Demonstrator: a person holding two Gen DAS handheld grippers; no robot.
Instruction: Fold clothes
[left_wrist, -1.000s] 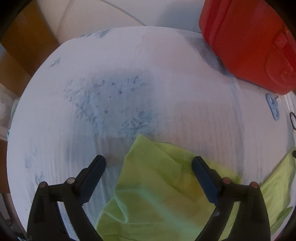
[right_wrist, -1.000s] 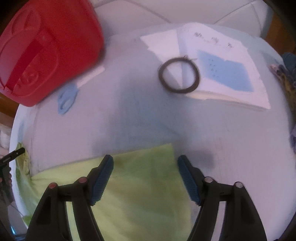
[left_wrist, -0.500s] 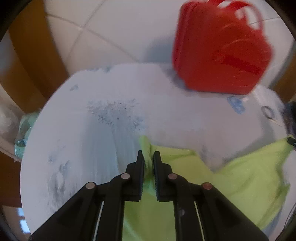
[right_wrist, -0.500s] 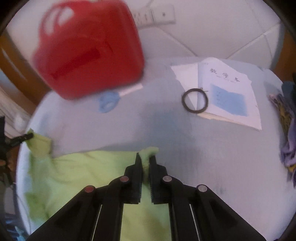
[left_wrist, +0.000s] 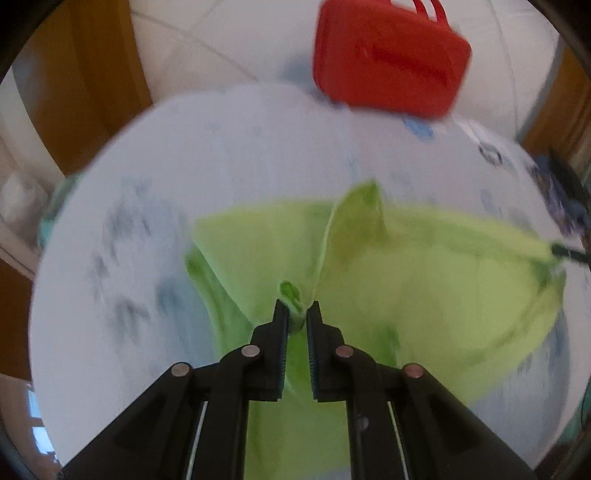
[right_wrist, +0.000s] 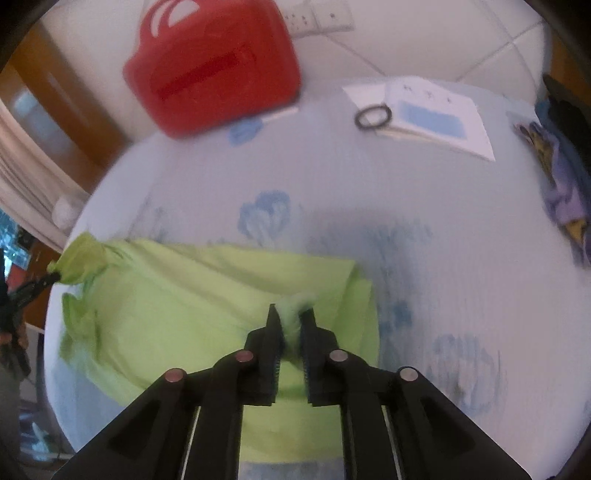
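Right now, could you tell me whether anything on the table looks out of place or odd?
Nothing looks spilled or damaged. The green cloth is merely bunched and uneven, pinched at two points by the left gripper and right gripper. The red case sits at the far edge.

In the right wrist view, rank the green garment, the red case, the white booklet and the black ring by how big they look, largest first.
1. green garment, nearest the camera, which inflates it
2. red case
3. white booklet
4. black ring

The case and booklet lie farther back, so only apparent size is ranked.
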